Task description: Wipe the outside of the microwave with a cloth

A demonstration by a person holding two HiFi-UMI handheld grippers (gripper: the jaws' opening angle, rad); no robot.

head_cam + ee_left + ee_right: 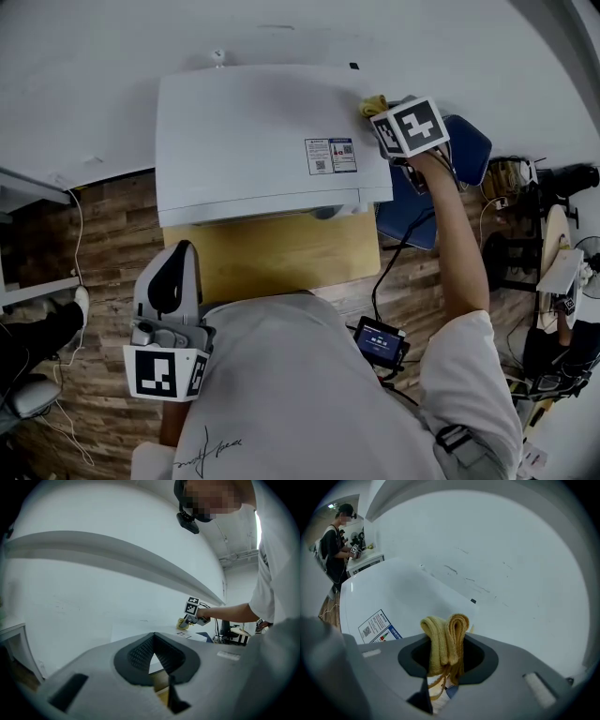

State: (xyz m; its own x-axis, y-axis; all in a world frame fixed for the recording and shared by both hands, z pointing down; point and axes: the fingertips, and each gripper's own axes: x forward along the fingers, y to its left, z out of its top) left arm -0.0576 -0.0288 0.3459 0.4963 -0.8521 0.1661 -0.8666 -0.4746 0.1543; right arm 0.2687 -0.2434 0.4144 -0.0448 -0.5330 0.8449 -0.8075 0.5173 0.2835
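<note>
microwave on table, wall behind. cloth on its right rear top corner, between right gripper jaws. left gripper before table, left.

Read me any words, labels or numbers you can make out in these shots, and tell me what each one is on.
No text here can actually be read.
Sticker on top of the microwave: printed lines and a square code, too small to read.
Cursive script on the grey shirt: not legible.
Small black device, lit screen: blurred.
</note>
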